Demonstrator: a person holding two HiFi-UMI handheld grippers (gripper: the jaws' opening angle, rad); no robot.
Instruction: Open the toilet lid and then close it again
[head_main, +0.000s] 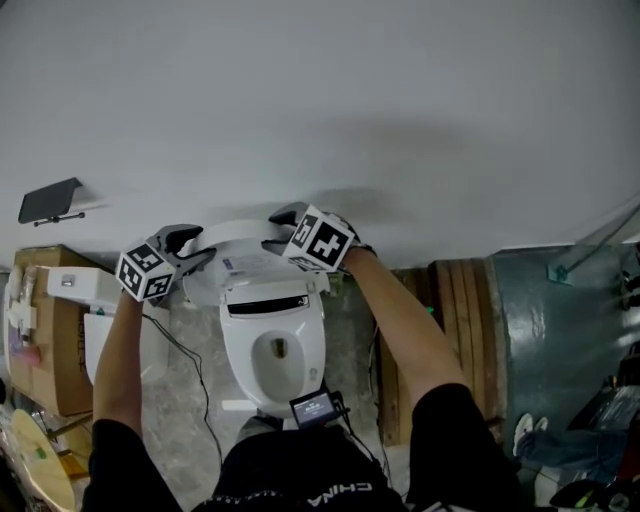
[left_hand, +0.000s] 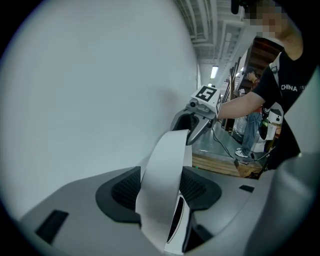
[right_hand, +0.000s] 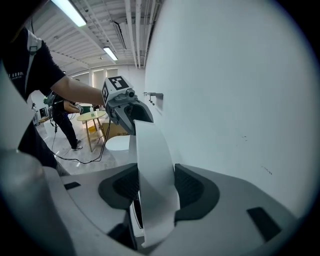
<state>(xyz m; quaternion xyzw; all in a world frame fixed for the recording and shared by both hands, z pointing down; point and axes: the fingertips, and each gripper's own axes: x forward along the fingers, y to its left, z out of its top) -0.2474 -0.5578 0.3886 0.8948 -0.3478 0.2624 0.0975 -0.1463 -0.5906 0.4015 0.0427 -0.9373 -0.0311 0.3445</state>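
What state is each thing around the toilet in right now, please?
toilet lid, raised upright, close to the wall.
toilet seat, lowered.
left gripper, shut on the lid's left edge.
right gripper, shut on the lid's right edge.

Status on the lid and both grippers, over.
Left gripper and right gripper: jaws shut on lid top edge. Lid upright, seat down. Nothing lying on seat.
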